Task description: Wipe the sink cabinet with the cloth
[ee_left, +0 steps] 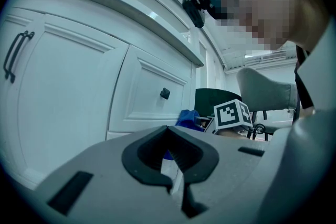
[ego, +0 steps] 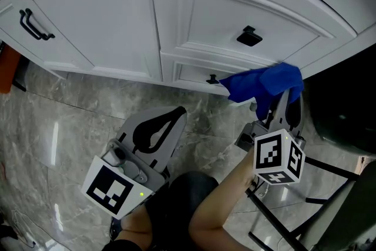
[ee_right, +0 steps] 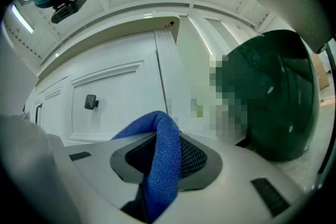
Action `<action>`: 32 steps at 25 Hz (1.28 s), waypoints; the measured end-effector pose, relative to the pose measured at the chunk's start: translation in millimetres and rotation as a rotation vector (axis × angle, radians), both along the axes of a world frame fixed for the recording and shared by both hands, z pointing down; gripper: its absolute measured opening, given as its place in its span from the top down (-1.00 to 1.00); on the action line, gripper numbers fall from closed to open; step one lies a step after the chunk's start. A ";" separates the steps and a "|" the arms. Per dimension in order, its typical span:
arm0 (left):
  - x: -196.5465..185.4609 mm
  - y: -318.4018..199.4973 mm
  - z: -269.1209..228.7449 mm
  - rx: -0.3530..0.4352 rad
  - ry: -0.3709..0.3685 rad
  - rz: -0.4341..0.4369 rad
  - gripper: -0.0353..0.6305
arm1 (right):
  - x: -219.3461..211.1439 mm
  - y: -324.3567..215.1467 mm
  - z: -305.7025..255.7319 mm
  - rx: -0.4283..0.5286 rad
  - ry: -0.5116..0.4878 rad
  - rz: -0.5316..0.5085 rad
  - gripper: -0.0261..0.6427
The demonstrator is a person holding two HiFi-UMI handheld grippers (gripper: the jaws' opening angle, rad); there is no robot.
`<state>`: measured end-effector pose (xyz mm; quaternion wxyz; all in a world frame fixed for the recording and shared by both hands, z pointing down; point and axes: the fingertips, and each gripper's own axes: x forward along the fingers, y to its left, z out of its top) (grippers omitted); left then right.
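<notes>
The white sink cabinet [ego: 117, 26] fills the top of the head view, with a black bar handle [ego: 34, 25] on its left door and a square black knob [ego: 249, 36] on its right door. A blue cloth [ego: 264, 84] lies against the cabinet's lower right edge, beside a small drawer pull [ego: 212, 79]. My right gripper [ego: 276, 104] is shut on the cloth [ee_right: 164, 157], which drapes out over its jaws. My left gripper [ego: 160, 132] hangs low over the floor, shut and empty, a little way from the cabinet [ee_left: 68, 92]. The left gripper view also shows the cloth [ee_left: 188, 118].
Grey marble floor [ego: 70, 120] runs below the cabinet. A dark green rounded object [ee_right: 273, 97] stands close on the right, beside the cabinet's end. Black chair legs [ego: 329, 185] sit at the lower right. An orange item [ego: 7, 67] shows at the left edge.
</notes>
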<state>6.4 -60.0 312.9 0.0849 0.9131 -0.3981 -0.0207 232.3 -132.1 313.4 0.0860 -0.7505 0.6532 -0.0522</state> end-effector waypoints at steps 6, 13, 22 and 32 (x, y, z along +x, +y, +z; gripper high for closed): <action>-0.2 0.0 0.2 -0.001 -0.005 0.000 0.88 | 2.9 0.1 2.9 -0.015 0.004 0.013 0.58; -2.9 0.9 -2.2 0.005 -0.008 -0.009 0.88 | 3.1 -0.3 3.0 -0.016 0.007 0.012 0.58; -7.1 4.9 -9.1 0.017 -0.004 -0.027 0.88 | -109.5 4.1 -45.7 0.104 0.024 -0.440 0.58; -30.1 9.4 -14.3 0.036 -0.056 -0.106 0.88 | -237.7 -0.6 -10.9 -0.003 0.128 -0.758 0.58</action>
